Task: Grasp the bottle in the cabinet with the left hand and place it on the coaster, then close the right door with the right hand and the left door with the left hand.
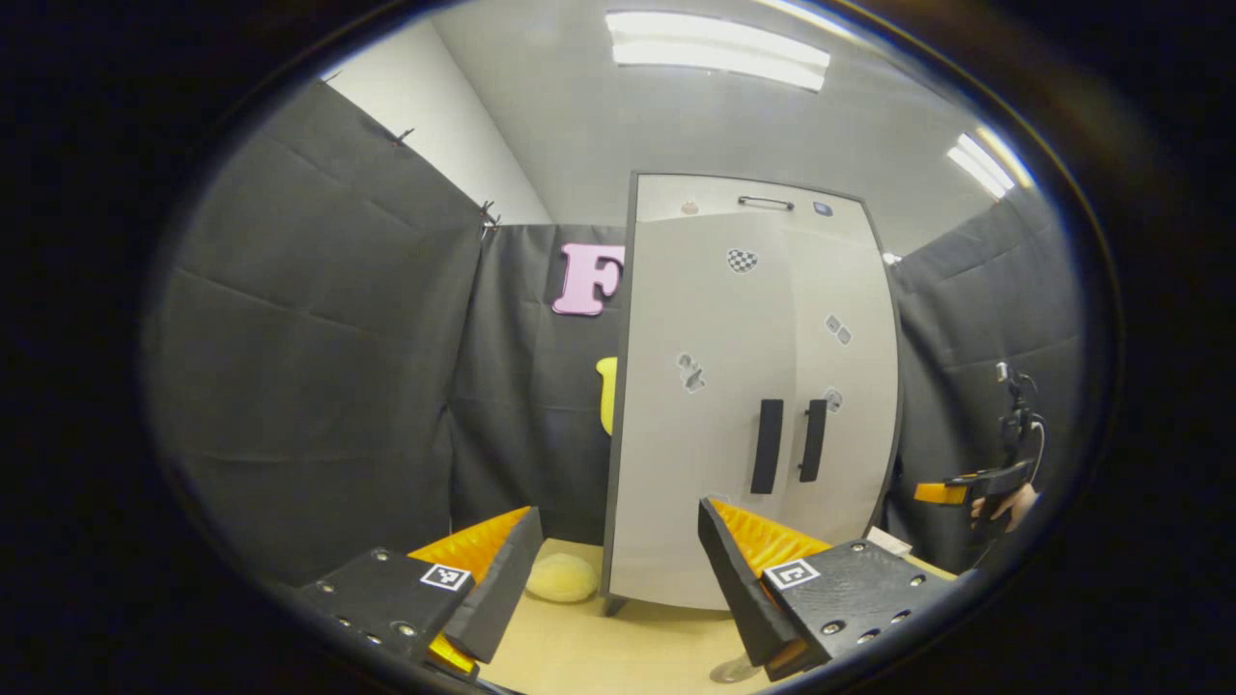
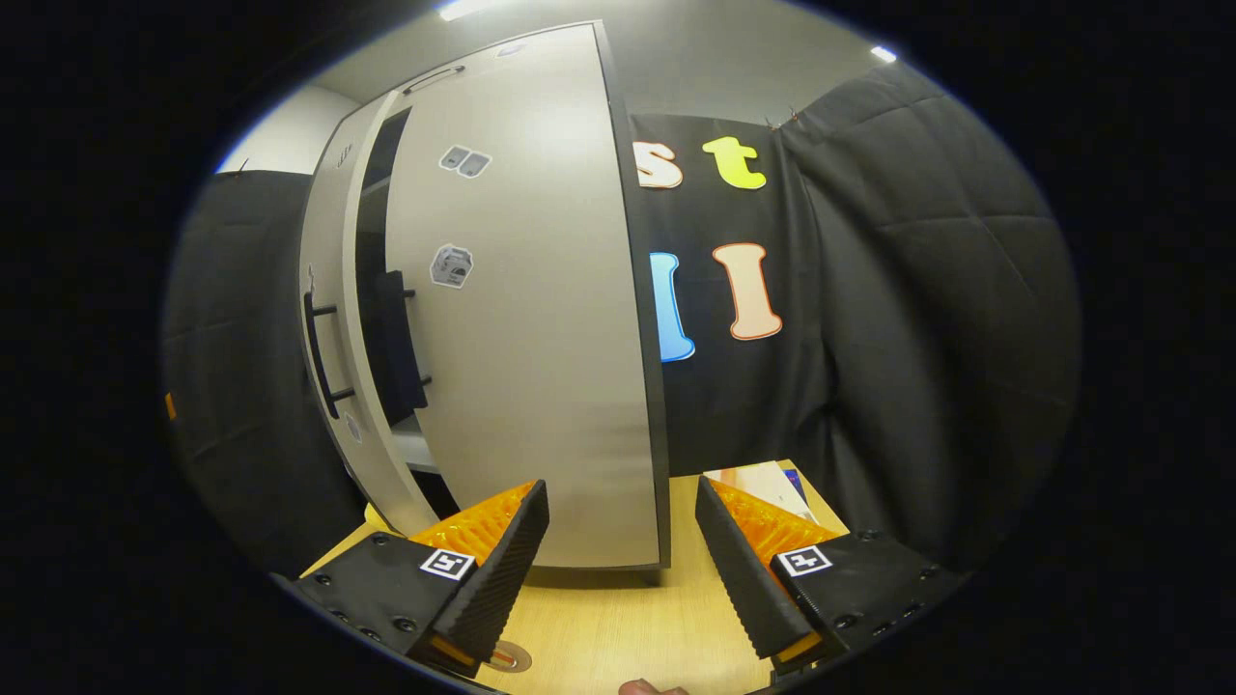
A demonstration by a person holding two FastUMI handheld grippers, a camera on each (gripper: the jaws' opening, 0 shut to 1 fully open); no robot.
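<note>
The white cabinet (image 1: pixel 734 405) stands on the wooden table ahead of my left gripper (image 1: pixel 618 512), which is open and holds nothing. In the left gripper view its two doors look almost together, with the black handles (image 1: pixel 768 446) side by side. In the right gripper view the right door (image 2: pixel 521 338) stands slightly ajar, with a dark gap (image 2: pixel 372 241) between it and the left door (image 2: pixel 328 290). My right gripper (image 2: pixel 622 487) is open just in front of the right door's lower edge. A small round coaster (image 2: pixel 507 659) lies on the table by its left finger.
A pale yellow round object (image 1: pixel 562 577) lies on the table left of the cabinet. Some papers (image 2: pixel 763 483) lie behind the right gripper near the cloth wall. A hand (image 1: pixel 1009 502) holds the other gripper (image 1: pixel 951 492) at the cabinet's right side.
</note>
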